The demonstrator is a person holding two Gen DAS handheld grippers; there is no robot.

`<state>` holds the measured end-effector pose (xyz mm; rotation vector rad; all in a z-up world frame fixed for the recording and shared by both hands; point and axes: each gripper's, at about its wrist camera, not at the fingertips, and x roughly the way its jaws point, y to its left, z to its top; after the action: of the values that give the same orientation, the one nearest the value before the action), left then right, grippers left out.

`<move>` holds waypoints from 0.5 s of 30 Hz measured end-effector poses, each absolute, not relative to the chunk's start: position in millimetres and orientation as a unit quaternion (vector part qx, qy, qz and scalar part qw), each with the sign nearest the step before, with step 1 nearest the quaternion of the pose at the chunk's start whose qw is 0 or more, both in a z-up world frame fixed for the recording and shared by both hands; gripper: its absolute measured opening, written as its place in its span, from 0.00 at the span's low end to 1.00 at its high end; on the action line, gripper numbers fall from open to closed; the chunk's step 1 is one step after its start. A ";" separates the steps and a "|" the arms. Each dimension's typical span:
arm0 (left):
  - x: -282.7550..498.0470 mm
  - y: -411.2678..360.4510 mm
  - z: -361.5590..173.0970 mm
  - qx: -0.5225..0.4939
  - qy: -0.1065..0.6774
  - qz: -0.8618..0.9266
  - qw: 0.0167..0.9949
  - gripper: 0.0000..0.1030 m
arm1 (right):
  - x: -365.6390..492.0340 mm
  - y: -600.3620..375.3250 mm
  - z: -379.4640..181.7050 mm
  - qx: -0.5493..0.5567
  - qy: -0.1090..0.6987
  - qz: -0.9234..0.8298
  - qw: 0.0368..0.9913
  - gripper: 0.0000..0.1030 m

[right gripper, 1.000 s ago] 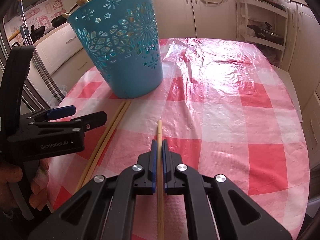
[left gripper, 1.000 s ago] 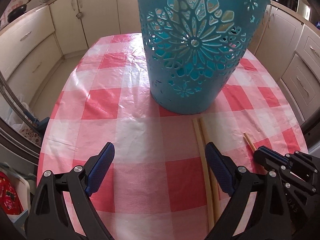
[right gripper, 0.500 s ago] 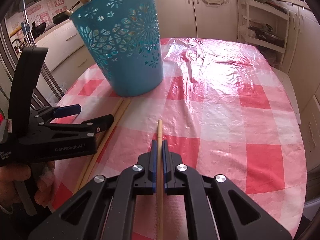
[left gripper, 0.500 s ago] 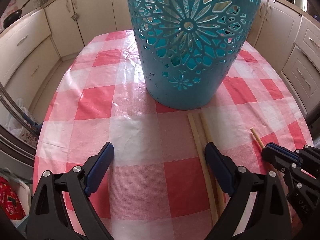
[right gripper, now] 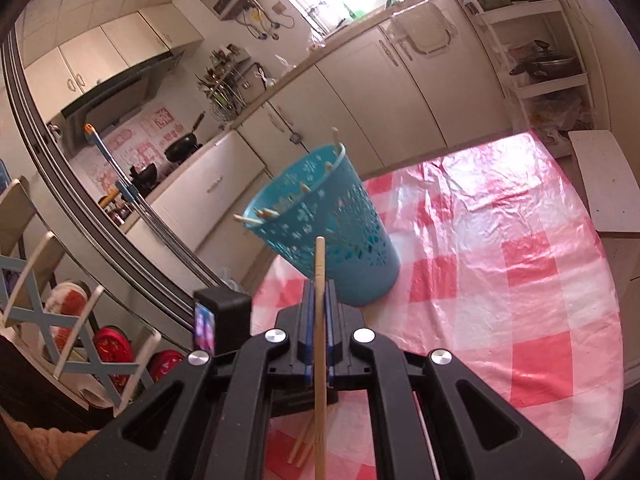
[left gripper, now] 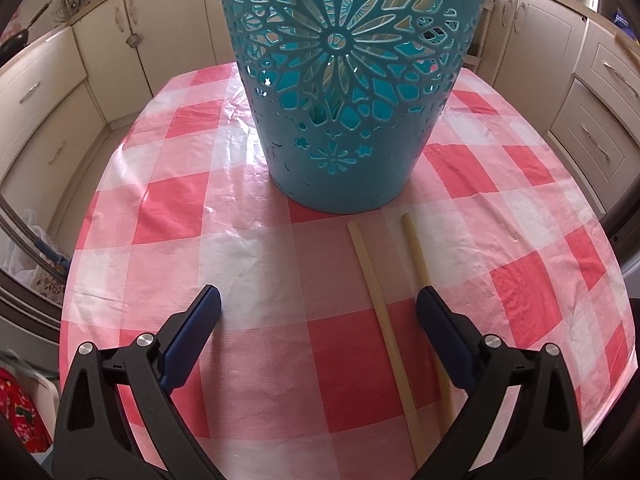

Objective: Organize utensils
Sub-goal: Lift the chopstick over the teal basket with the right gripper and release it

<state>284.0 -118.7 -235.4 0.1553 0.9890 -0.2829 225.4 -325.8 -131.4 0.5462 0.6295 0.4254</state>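
A teal cut-out basket (left gripper: 344, 80) stands on the red-and-white checked table (left gripper: 160, 200); in the right wrist view the basket (right gripper: 340, 240) holds several chopsticks sticking up over its rim. Two pale chopsticks (left gripper: 384, 312) lie on the cloth in front of it. My left gripper (left gripper: 320, 308) is open just above the cloth, its right finger (left gripper: 444, 336) over one chopstick. My right gripper (right gripper: 319, 300) is shut on a wooden chopstick (right gripper: 320, 276), lifted high above the table, with the left gripper's body (right gripper: 222, 320) below it.
Cream kitchen cabinets (left gripper: 132, 36) ring the table. A chair back (right gripper: 52, 300) stands at the left. A white shelf unit (right gripper: 552, 40) with pots is at the far right. The table's edge (left gripper: 72, 264) falls off at the left.
My right gripper has lifted the chopstick off the table and risen high. My left gripper has moved forward and left, so the two chopsticks now lie between its fingers.
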 end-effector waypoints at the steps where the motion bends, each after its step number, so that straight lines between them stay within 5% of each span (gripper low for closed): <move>1: 284.0 -118.5 -235.4 0.074 0.472 -0.135 0.868 0.91 | 226.2 -325.7 -120.4 0.266 0.292 0.211 0.894 0.05; 15: 284.3 -118.3 -235.6 0.070 0.472 -0.139 0.868 0.92 | 304.4 -299.0 -2.4 0.266 0.132 0.192 0.936 0.05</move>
<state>284.3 -118.3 -235.6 0.1461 0.9889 -0.2904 304.4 -299.0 -2.4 0.5430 0.2694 0.3920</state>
